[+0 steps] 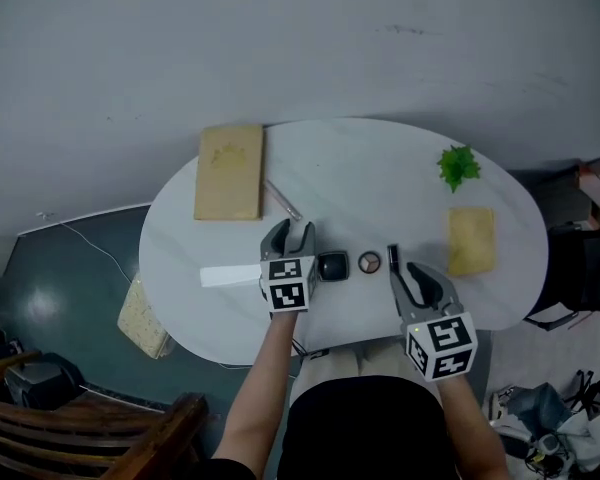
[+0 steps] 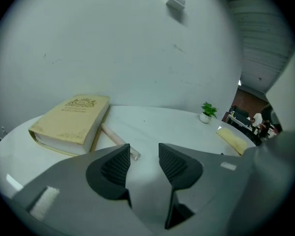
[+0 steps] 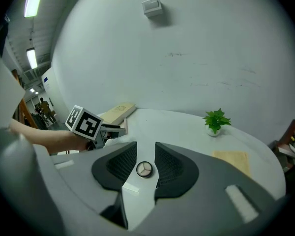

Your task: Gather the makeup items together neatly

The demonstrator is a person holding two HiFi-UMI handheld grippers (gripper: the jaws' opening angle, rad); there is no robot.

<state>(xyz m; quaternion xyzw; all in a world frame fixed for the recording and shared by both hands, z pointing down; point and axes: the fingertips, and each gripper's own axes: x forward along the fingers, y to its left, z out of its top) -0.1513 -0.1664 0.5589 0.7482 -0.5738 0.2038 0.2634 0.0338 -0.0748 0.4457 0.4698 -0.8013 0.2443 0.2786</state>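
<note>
Left gripper [image 2: 144,149] is half-open and empty, pitched down toward the pale tube [image 2: 119,140] lying just beside the book [image 2: 71,119]. Best to straddle the tube mid-length, jaws square across it, and close gently (round, likely rolls). Right gripper [image 3: 145,147] is also part-open and empty, tilted down over the round compact [image 3: 144,169], well apart from the book.

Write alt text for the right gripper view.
The open right tongs frame a small round compact on a white table. The left tongs are at left by a book; a plant and yellow pad sit at right.
</note>
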